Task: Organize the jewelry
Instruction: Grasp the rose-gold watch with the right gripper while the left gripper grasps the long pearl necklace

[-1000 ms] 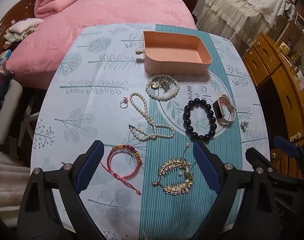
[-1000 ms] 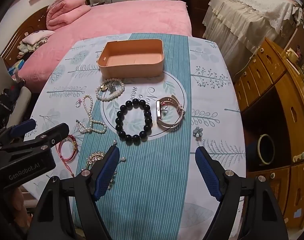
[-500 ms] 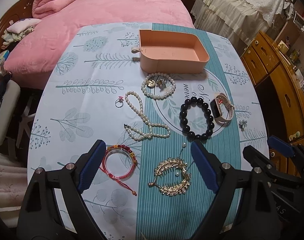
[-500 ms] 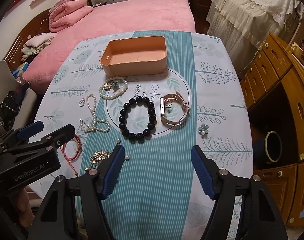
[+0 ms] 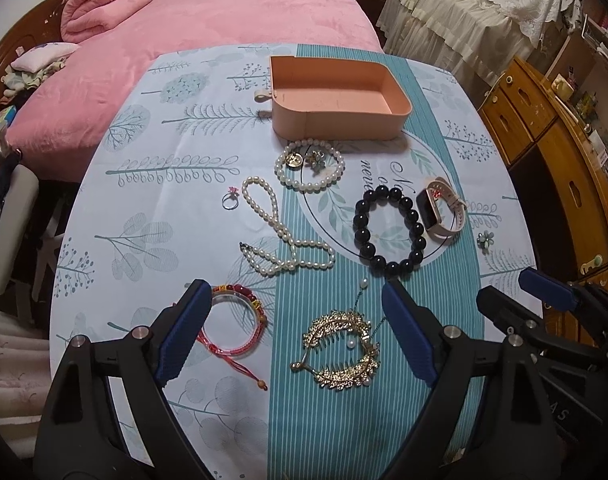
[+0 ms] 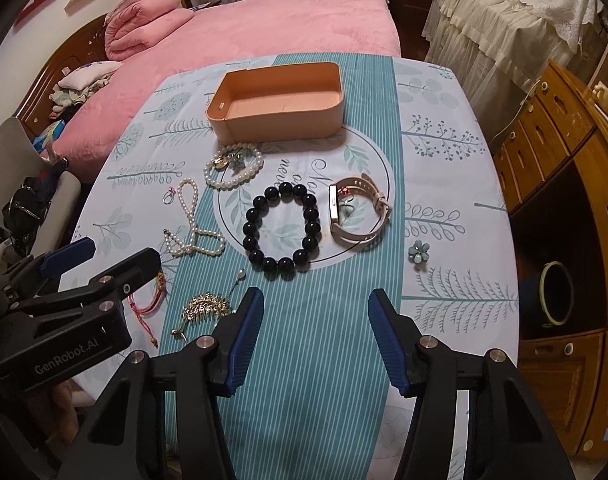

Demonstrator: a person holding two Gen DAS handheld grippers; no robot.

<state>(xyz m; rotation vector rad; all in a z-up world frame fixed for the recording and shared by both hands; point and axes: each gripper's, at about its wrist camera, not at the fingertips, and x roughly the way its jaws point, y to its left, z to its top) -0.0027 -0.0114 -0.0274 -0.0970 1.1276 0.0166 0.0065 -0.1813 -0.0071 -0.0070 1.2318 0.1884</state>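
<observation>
1. Left wrist view: the left gripper (image 5: 293, 328) hangs over the near edge of the table (image 5: 151, 184), its jaws spread wide with nothing pressed between them. Between the blue pads lie a red bangle (image 5: 235, 326) and a gold hair comb (image 5: 342, 350), both flat on the cloth.
2. This view also shows the full length of the pearl necklace (image 5: 281, 236), looped and crossing itself, with a small ring (image 5: 230, 200) just beside its far loop.
3. Farther back, a pearl bracelet (image 5: 310, 170) with charms inside it lies near the empty pink box (image 5: 336, 104), which stands at the far side of the table.
4. Right wrist view: the right gripper (image 6: 316, 336) points down at bare striped cloth; its jaws are closing and nothing is between them.
5. Here the black bead bracelet (image 6: 281, 232) and the watch (image 6: 358, 214) lie just beside each other, straight ahead of the right gripper. A small flower brooch (image 6: 419, 250) sits apart to the right.
6. Only this view shows the left gripper from the side, where it hides most of the bangle, and part of a hand (image 6: 65, 400) below it.
7. Only the left wrist view shows the box's small tab on its left wall.
</observation>
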